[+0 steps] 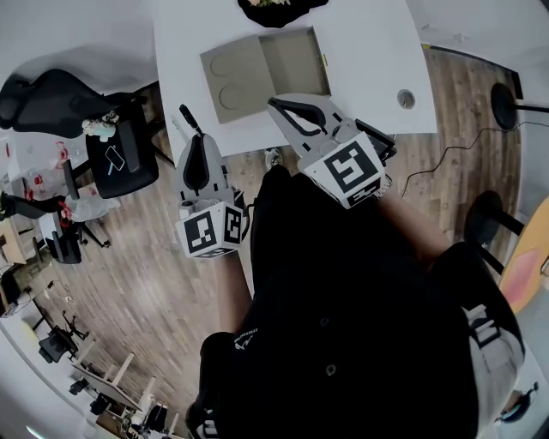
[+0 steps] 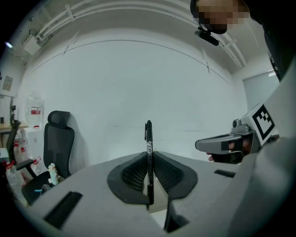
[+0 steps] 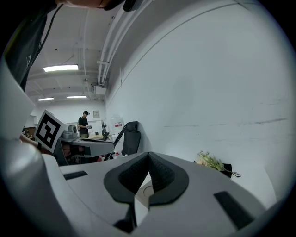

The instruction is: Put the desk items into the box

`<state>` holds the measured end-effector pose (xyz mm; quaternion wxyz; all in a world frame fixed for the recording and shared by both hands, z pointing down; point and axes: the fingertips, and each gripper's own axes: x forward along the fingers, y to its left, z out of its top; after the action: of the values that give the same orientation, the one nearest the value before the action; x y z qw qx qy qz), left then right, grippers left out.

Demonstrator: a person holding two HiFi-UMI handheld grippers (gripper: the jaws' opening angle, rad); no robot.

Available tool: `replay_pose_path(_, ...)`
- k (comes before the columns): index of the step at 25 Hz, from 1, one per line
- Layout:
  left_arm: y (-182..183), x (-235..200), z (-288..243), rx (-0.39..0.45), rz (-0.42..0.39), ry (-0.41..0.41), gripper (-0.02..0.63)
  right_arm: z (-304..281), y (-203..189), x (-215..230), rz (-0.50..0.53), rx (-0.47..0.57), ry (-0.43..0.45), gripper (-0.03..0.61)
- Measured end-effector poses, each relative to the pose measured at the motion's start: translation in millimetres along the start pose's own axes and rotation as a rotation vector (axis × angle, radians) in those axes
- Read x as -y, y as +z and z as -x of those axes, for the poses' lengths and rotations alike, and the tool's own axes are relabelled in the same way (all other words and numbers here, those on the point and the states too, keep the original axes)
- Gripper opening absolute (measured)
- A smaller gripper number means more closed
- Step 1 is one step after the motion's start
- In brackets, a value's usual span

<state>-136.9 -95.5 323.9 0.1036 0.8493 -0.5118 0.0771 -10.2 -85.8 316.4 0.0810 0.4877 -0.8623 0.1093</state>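
Note:
An open cardboard box lies flat on the white desk, its lid folded out to the left. My left gripper hovers off the desk's front left edge, shut on a black pen. In the left gripper view the pen stands upright, pinched between the pads. My right gripper is shut on nothing, its tips just over the desk's front edge below the box. In the right gripper view its tips meet, with a bit of the box showing under them.
A black pot with a plant sits at the desk's far edge, behind the box. There is a cable hole at the desk's right. A black office chair stands left of the desk on the wood floor. A person stands far off.

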Motion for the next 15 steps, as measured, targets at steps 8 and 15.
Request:
replay_pose_path(8, 0.9, 18.9, 13.8, 0.019, 0.005, 0.014, 0.048, 10.3, 6.2, -1.8, 0.026, 0.018, 0.025, -0.002)
replay_pose_path(15, -1.8, 28.0, 14.1, 0.019, 0.000, 0.008, 0.048, 17.7, 9.4, 4.9, 0.029, 0.032, 0.014, 0.000)
